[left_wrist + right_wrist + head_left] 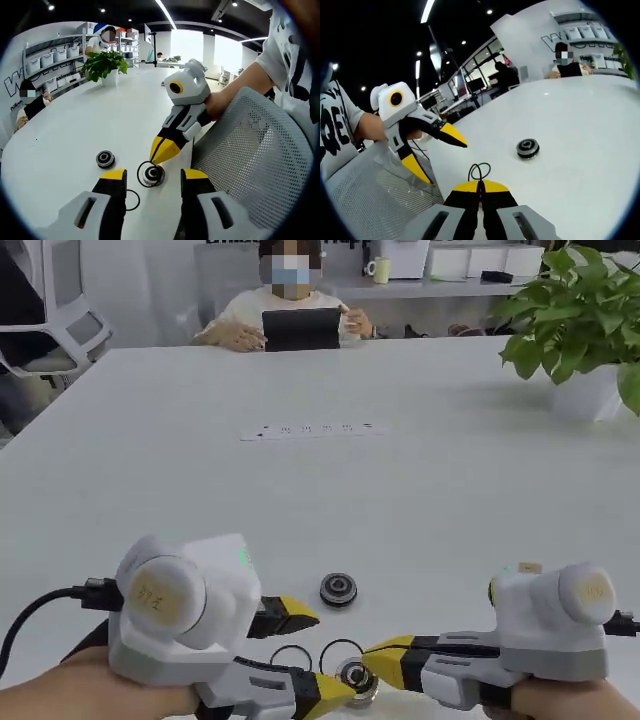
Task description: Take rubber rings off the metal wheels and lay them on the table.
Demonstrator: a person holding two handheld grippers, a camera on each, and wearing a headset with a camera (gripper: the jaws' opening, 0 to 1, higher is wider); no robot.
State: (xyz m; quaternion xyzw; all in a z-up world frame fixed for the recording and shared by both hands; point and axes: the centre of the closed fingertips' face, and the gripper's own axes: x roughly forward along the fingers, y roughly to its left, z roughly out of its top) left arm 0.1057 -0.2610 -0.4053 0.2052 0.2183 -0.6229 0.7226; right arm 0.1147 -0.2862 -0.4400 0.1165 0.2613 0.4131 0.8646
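The left tool point(332, 653) sat at the near left of the white worktop point(450, 490), its yellow-tipped jaws spread apart. The right tool point(372, 650) reached in from the near right, jaws pressed together at the edge of a thin black rubber ring point(341, 642). A metal wheel point(357, 677) lay just beside that ring, against the left tool's nearer jaw. A loose ring point(288, 648) lay flat between the left tool's jaws. A second wheel point(338, 590), dark-rimmed, stood a little farther out. A power strip point(305, 430) lay mid-worktop, a potted plant point(580, 330) stood far right, and a seated person point(290, 315) was at the far edge.
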